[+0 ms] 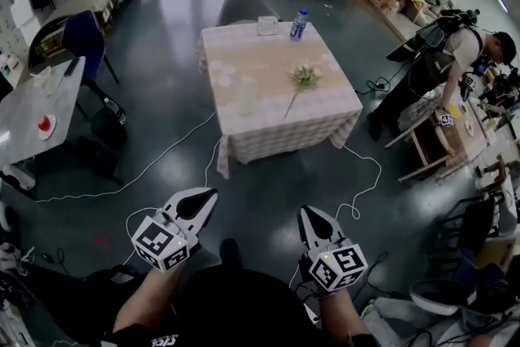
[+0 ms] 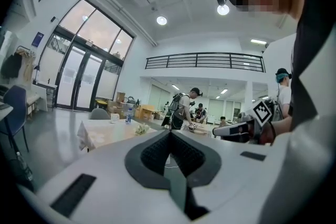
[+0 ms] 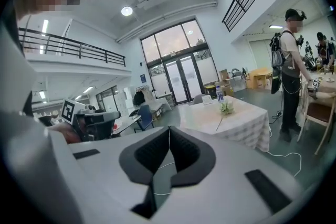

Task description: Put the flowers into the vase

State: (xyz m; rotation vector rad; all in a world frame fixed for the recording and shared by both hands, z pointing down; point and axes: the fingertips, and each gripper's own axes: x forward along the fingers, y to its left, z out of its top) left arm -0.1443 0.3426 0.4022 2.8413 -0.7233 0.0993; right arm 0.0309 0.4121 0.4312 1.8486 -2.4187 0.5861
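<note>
Cloth-covered table [image 1: 329, 108], pale long-stemmed flowers [image 1: 304, 77] lying flat, translucent vase [image 1: 247, 96] nearby

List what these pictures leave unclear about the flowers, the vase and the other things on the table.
- The vase, head view: small and pale against the tablecloth; shape and contents unclear.
- The flowers, head view: too small to count blooms; tinier still in both gripper views.
- The card, head view: print too small to read.
- The bottle, head view: label too small to read.
</note>
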